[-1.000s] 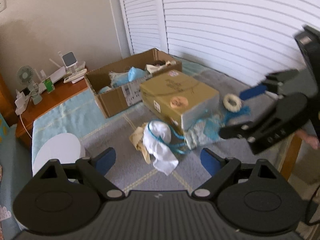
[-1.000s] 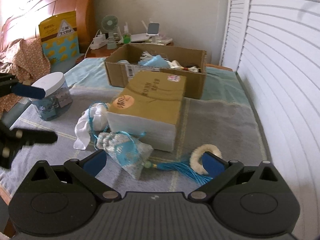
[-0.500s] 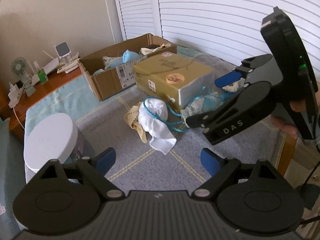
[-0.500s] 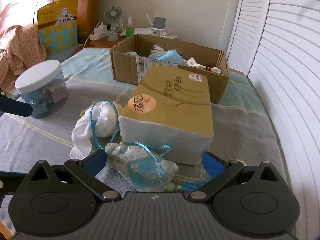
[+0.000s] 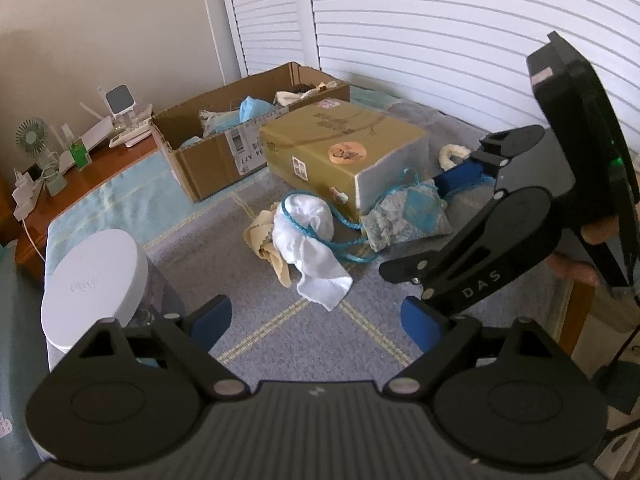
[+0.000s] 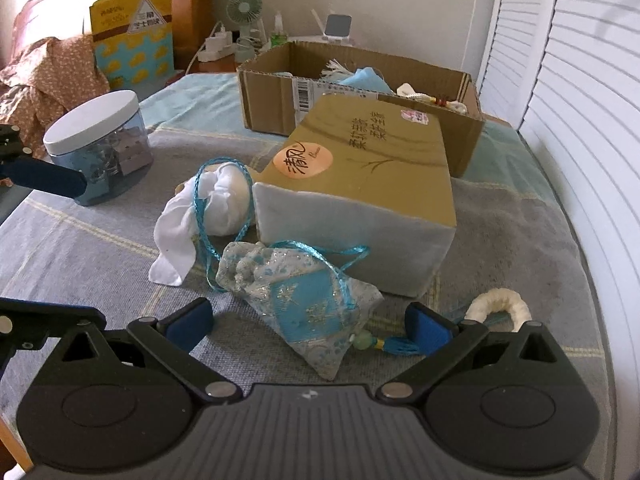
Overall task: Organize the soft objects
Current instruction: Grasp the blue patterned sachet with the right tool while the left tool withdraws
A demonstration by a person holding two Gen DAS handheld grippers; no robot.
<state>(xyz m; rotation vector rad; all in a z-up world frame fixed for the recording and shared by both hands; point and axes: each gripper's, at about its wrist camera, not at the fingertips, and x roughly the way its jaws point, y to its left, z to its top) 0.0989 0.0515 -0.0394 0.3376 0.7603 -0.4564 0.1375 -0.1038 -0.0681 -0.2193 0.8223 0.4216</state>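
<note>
A blue and silver fabric pouch (image 6: pixel 304 300) with a blue cord and tassel lies on the grey bed cover in front of a gold tissue pack (image 6: pixel 360 172). My right gripper (image 6: pixel 308 326) is open, its pads on either side of the pouch's near end, low over the cover. The pouch also shows in the left wrist view (image 5: pixel 408 218). A white cloth (image 6: pixel 188 216) looped by blue cord lies left of it, with a beige cloth (image 5: pixel 268 248) beside it. A white fluffy ring (image 6: pixel 500 304) lies to the right. My left gripper (image 5: pixel 316 322) is open and empty, held back above the cover.
An open cardboard box (image 6: pixel 360 80) with soft items stands behind the tissue pack. A clear jar with a white lid (image 6: pixel 98 144) stands at the left. A nightstand (image 5: pixel 72 176) with a fan and chargers is beyond. White shutter doors (image 6: pixel 580 120) run along the right.
My right gripper has moved forward and down, so its open pads now flank the pouch. My left gripper drew back slightly and stayed open.
</note>
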